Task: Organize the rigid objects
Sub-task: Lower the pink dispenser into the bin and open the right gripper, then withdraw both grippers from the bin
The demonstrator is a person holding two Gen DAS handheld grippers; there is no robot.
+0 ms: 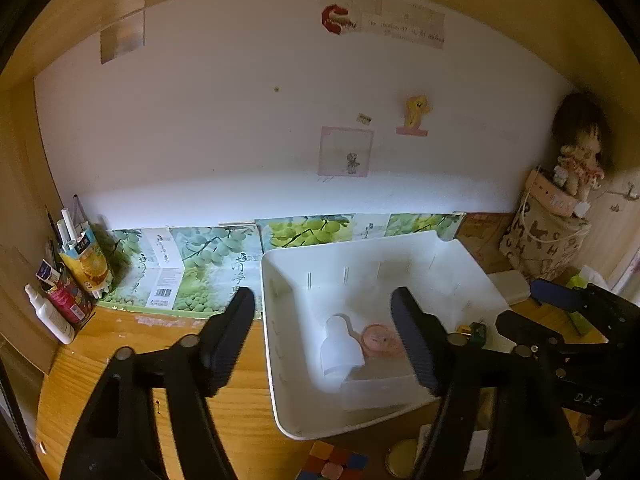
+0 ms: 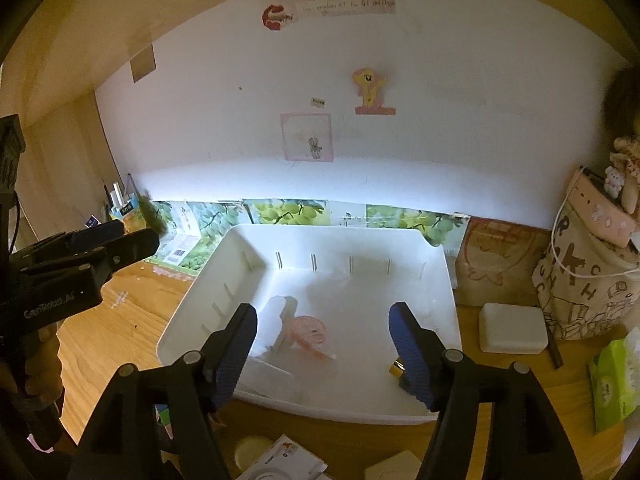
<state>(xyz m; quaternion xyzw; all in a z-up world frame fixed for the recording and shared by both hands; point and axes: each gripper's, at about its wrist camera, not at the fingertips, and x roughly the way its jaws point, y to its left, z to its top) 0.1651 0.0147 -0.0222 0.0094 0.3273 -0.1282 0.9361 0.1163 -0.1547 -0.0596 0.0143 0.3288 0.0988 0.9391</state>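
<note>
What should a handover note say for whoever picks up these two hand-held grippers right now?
Left hand-held gripper: open, empty, over the left side of the white bin.
Right hand-held gripper: open, empty, over the bin's near edge.
Done: a white bottle, a pink round item and a small gold-capped item lie in the bin.
Left: on the desk near the bin's front edge, a colour cube and a round gold disc; a white box sits right of the bin.
</note>
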